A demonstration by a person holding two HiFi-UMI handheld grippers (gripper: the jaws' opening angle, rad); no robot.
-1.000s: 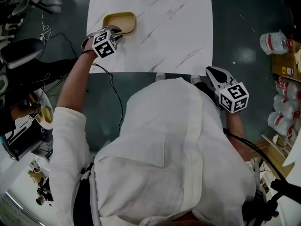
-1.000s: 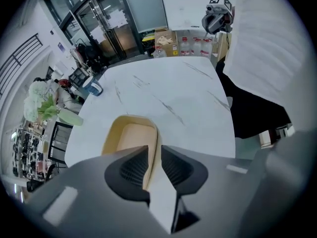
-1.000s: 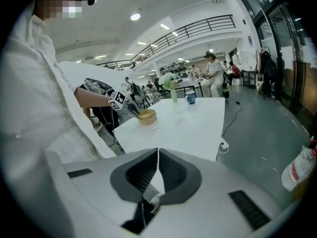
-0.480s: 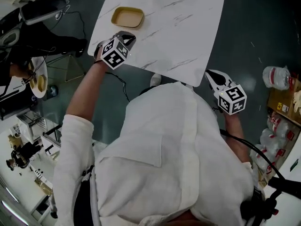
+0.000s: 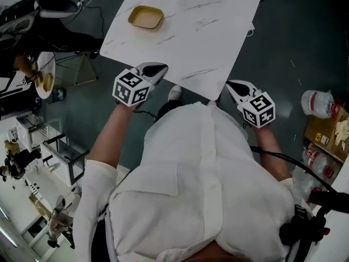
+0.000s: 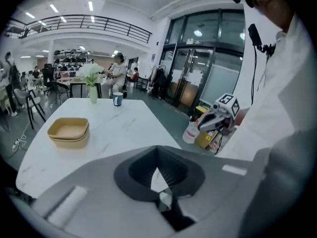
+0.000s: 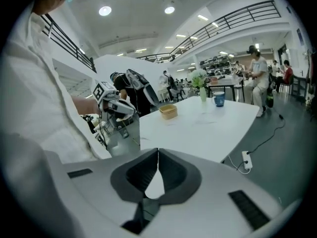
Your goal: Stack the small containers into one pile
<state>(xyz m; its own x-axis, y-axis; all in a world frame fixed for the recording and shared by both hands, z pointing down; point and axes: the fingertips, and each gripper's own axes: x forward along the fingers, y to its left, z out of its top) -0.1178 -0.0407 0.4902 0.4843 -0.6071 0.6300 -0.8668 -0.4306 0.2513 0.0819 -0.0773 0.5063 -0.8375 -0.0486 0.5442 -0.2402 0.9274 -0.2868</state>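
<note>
The small containers (image 5: 146, 17), tan and set one inside the other as one pile, stand on the white marbled tabletop (image 5: 207, 42), well ahead of the left gripper (image 5: 155, 70) and a little to its left, near the tabletop's left edge. The left gripper is held in the air at the near edge of the tabletop; its jaws are closed together and nothing is between them. The right gripper (image 5: 233, 86) is just beside the near right corner, over the dark floor, with its jaws also pressed together and empty. Between the two grippers and the pile the tabletop is bare.

Beyond the pile, at the far end, the left gripper view shows a blue cup (image 6: 117, 99) and a vase with flowers (image 6: 92, 94); the head view cuts these off at its top edge. The right gripper view shows a power strip (image 7: 246, 158) with its cable on the floor, to the right of that gripper. Only the head view shows a plastic bottle (image 5: 319, 103) on the floor, well to the right of the right gripper. The room is a large hall with a balcony railing and glass doors
</note>
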